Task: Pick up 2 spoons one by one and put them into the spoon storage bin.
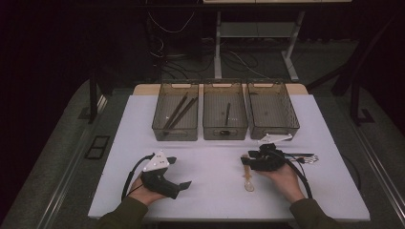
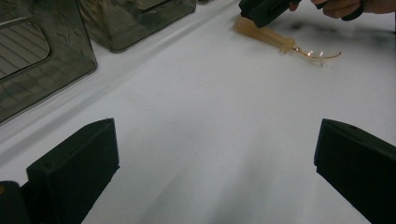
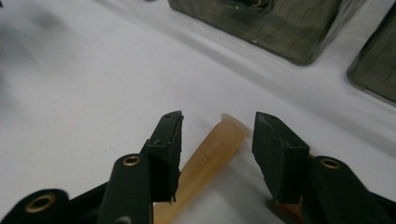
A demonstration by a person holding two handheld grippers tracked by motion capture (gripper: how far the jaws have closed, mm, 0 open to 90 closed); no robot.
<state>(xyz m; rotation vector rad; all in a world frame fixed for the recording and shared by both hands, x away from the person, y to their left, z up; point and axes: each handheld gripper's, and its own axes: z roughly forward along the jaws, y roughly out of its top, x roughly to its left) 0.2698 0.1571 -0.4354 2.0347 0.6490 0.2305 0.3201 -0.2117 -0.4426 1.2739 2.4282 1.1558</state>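
Spoon (image 3: 205, 163) bowl end cut off by bottom edge, right gripper view; handle lettering blurred.

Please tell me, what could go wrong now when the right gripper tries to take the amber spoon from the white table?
1. The right gripper is open, its jaws on either side of the translucent amber plastic spoon at the handle's very end; closing there may let the long spoon tilt or slip out.
2. The spoon lies flat on the white table, so the jaws may scrape the surface or push it away.
3. The three smoky transparent plastic bins stand close behind; a lift could bump one.
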